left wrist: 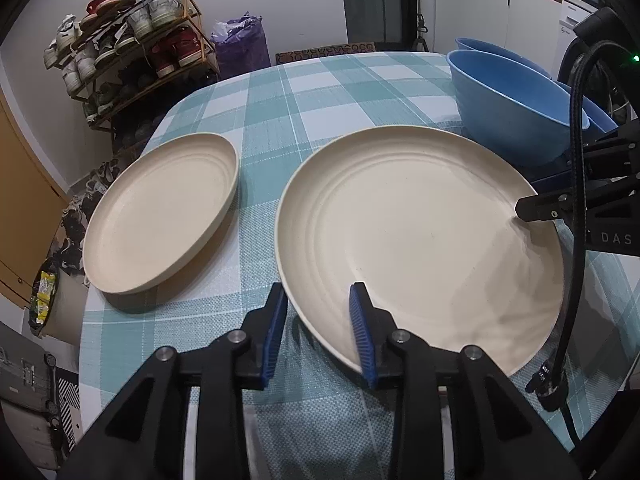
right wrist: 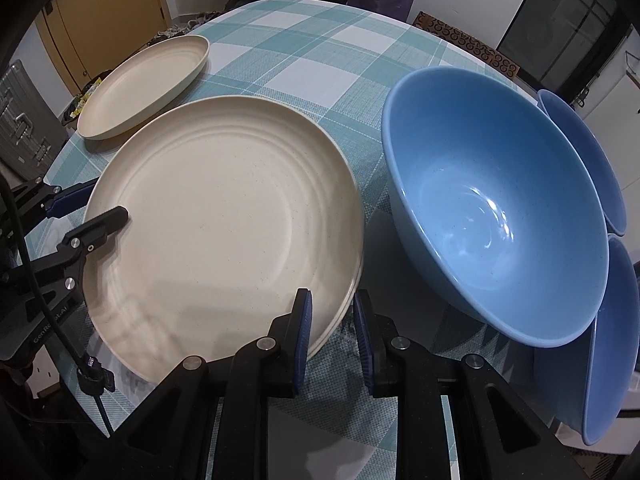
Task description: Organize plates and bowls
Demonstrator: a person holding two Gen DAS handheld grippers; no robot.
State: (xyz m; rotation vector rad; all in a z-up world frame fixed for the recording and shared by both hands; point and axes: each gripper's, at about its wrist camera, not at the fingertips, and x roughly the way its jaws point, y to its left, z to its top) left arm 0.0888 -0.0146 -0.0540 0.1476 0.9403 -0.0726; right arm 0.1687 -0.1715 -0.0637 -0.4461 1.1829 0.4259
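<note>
Both tongs are sitting at the near plate (right wrist: 224, 216), which in the right wrist view looks like a stack of at least two, judging by the layered rim. The left tongs (left wrist: 320, 312) are standing slightly parted, astride the plate's rim with gaps showing, so gripping nothing. The right tongs (right wrist: 330, 320) are nearly closed around the opposite edge; whether they are pinching it I cannot tell. Left to do, I would judge: the lone plate (left wrist: 160, 216) is lying well apart on the table (left wrist: 340, 88), and three blue bowls (right wrist: 496, 216) are leaning loosely together, not nested.
</note>
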